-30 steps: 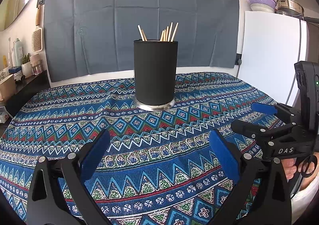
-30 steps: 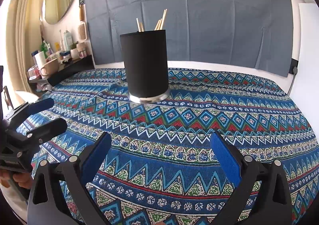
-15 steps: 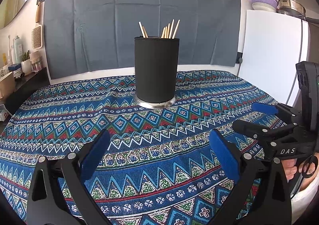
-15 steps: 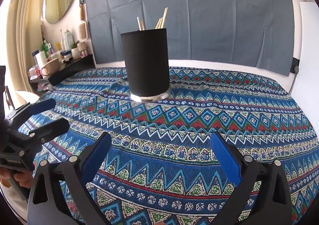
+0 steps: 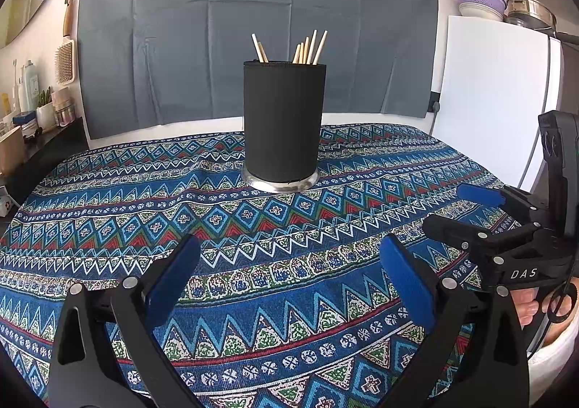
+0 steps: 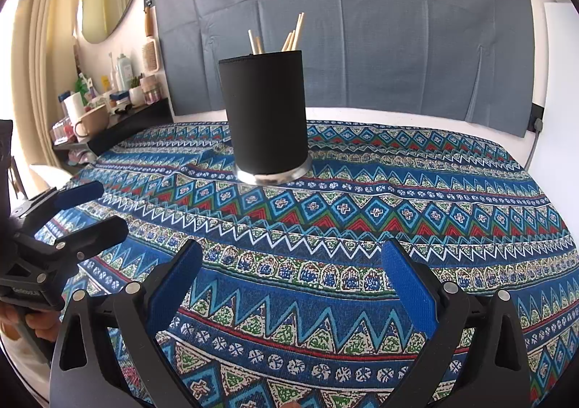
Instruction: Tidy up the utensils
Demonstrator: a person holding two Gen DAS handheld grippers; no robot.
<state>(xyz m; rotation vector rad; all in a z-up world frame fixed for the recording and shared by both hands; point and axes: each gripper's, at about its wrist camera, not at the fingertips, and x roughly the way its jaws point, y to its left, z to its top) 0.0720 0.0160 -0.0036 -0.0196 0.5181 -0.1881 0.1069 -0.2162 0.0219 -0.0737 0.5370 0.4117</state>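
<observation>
A black cylindrical holder (image 5: 283, 122) with a metal base stands upright on the patterned blue tablecloth (image 5: 253, 227), far from both grippers. Several wooden chopsticks (image 5: 307, 47) stick out of its top. It also shows in the right wrist view (image 6: 266, 111), with the chopsticks (image 6: 291, 37) above the rim. My left gripper (image 5: 289, 277) is open and empty, low over the cloth near the front. My right gripper (image 6: 291, 281) is open and empty too. The right gripper shows at the right of the left view (image 5: 470, 209), the left gripper at the left of the right view (image 6: 94, 205).
A white fridge (image 5: 495, 100) with bowls and a pot on top stands at the right. A dark shelf (image 6: 119, 118) with bottles, cups and jars lies at the left. A grey cloth (image 5: 253, 28) hangs on the back wall.
Both grippers have drifted slightly, so the holder sits a little higher in the left view. Both stay open and empty. The holder has not moved.
</observation>
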